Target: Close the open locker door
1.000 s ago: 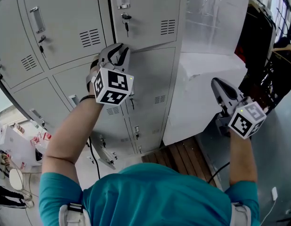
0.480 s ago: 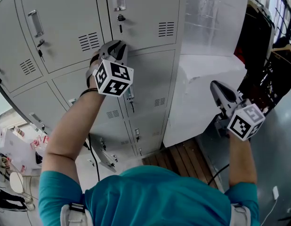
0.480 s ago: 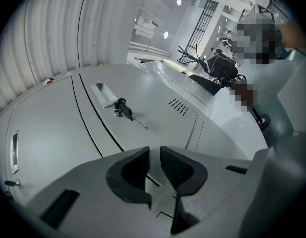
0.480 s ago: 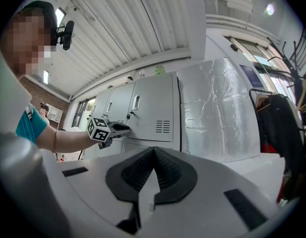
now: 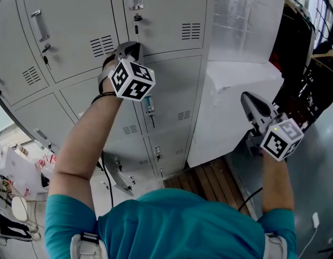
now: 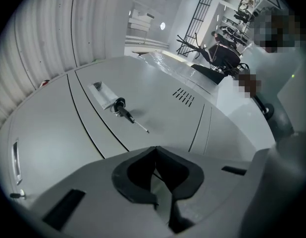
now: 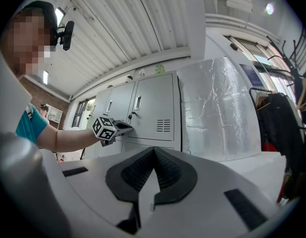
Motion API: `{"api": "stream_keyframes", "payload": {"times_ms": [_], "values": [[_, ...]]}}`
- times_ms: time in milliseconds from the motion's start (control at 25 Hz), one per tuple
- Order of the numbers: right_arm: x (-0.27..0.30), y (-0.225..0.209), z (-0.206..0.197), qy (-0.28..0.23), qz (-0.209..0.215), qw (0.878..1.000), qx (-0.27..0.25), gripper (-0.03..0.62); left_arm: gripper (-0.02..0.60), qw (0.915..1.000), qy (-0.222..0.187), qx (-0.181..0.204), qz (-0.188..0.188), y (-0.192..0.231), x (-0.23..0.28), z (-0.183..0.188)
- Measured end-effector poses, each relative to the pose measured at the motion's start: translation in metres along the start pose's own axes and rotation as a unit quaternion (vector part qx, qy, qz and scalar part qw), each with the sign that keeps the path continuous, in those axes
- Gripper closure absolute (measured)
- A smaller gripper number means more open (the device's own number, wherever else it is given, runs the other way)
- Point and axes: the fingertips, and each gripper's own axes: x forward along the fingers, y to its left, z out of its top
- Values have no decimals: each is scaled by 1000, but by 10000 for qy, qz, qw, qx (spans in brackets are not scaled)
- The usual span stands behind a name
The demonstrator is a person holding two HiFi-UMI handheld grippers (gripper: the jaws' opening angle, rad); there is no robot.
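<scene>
Grey lockers fill the wall in the head view, and the doors near my hands lie flush with the frame. The middle door has a key in its lock. My left gripper points at the seam above that door. Its jaws have just been closing and now stand shut with nothing between them. In the left gripper view the tips face a door with a handle, key and vents. My right gripper hangs shut and empty, well away from the lockers; its tips meet.
A white cabinet wrapped in plastic stands against the lockers' right side. A wooden pallet lies on the floor below it. Dark clothes on a rack hang at far right. Small clutter sits at lower left.
My left gripper has moved up along the locker face, and its jaws, open before, are now shut. The right gripper has stayed where it was.
</scene>
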Motion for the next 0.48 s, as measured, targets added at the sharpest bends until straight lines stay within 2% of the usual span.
{"api": "stream_keyframes", "payload": {"times_ms": [320, 480], "values": [[0, 3, -3, 0, 3, 10000, 33, 595, 575, 9999, 71, -57, -92, 0, 1, -1], [-2, 7, -2, 18, 23, 10000, 34, 595, 575, 9997, 58, -203, -151, 1, 1, -1]]}}
